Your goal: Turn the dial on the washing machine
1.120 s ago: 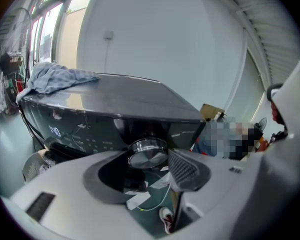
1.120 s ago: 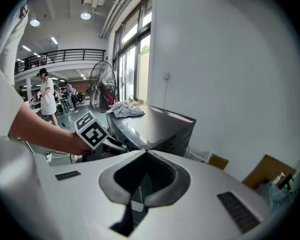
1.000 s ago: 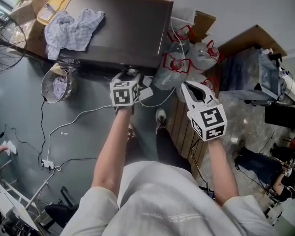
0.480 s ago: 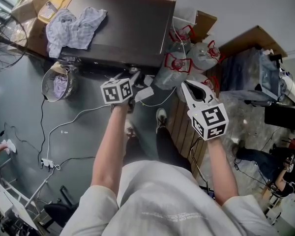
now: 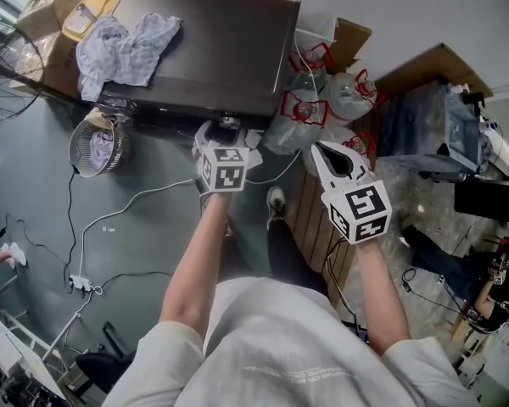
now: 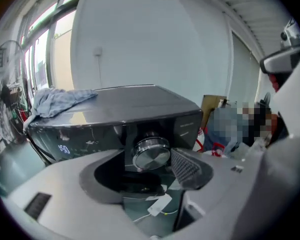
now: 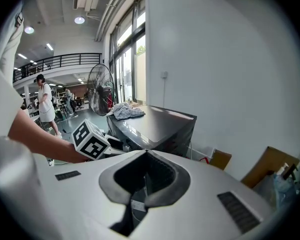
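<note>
A dark washing machine (image 5: 212,41) stands against the wall with a crumpled grey cloth (image 5: 123,45) on its lid. In the left gripper view its chrome dial (image 6: 151,153) sits on the front panel, right of a lit display (image 6: 64,149). My left gripper (image 5: 220,128) is at the panel's front edge with its jaws opening. The dial lies between the jaws of the left gripper (image 6: 150,160). The ribbed right pad (image 6: 186,166) stands just beside the dial and the left pad is clear of it. My right gripper (image 5: 324,148) hangs to the right, shut and holding nothing.
Several large water bottles (image 5: 322,100) and a cardboard box (image 5: 343,41) stand right of the machine. A wire basket (image 5: 97,147) and a fan (image 5: 4,75) are on its left. Cables (image 5: 119,210) lie across the floor. A wooden pallet (image 5: 318,227) is under my right arm.
The left gripper has rolled from tilted left to tilted right at the dial. The right gripper has stayed where it was.
</note>
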### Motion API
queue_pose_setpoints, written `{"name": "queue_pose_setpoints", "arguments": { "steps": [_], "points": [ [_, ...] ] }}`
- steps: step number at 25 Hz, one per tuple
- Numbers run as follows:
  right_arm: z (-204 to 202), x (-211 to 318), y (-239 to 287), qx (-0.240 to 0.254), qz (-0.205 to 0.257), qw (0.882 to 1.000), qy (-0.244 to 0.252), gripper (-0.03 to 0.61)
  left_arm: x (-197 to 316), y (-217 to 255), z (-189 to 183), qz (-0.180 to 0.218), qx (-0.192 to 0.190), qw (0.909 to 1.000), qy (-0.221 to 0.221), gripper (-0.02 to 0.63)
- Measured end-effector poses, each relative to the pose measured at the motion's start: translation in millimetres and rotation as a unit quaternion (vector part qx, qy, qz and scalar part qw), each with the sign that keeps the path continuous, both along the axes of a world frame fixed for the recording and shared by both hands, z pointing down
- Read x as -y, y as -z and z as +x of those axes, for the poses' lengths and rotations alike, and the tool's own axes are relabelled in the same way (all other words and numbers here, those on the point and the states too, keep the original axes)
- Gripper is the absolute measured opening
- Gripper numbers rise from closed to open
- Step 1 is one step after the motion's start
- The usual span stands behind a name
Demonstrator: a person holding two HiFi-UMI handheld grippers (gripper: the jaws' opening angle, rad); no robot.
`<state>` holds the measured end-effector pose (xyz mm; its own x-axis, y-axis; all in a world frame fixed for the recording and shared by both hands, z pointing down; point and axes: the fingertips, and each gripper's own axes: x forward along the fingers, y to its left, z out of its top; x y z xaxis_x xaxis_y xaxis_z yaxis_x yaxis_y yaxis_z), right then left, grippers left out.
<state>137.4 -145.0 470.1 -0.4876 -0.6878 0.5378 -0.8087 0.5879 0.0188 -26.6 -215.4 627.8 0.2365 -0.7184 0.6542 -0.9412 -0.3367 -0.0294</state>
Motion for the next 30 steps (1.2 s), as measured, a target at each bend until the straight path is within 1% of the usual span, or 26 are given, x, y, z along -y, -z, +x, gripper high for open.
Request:
{"name": "queue_pose_setpoints", "arguments": {
  "steps": [4,11,16,18,22,26,30],
  "points": [
    [2,-2,-4,0.001,-0.006,1.0,-0.002,0.014,-1,-7,3,-0.008,0.033,0.9994,0.001,0.282],
    [8,1,-6,-0.002,-0.011,1.0,0.0,0.014,2,-14,8,-0.008,0.062,0.998,0.01,0.284],
    [8,3,-9,-0.003,-0.013,1.0,0.001,0.014,4,-15,7,-0.014,0.06,0.998,0.014,0.276],
    [7,4,-10,-0.002,-0.014,1.0,0.003,0.014,4,-15,7,-0.018,0.047,0.9986,0.016,0.275],
    [3,5,-9,0.0,-0.013,1.0,0.003,0.014,4,-15,6,-0.041,-0.013,0.9987,0.026,0.275],
    [0,5,-7,0.0,-0.011,1.0,0.001,0.014,6,-13,3,-0.055,-0.067,0.9956,0.035,0.275],
    [0,4,-8,0.003,-0.013,1.0,-0.002,0.014,6,-12,3,-0.062,-0.093,0.9933,0.028,0.275]
  ]
}}
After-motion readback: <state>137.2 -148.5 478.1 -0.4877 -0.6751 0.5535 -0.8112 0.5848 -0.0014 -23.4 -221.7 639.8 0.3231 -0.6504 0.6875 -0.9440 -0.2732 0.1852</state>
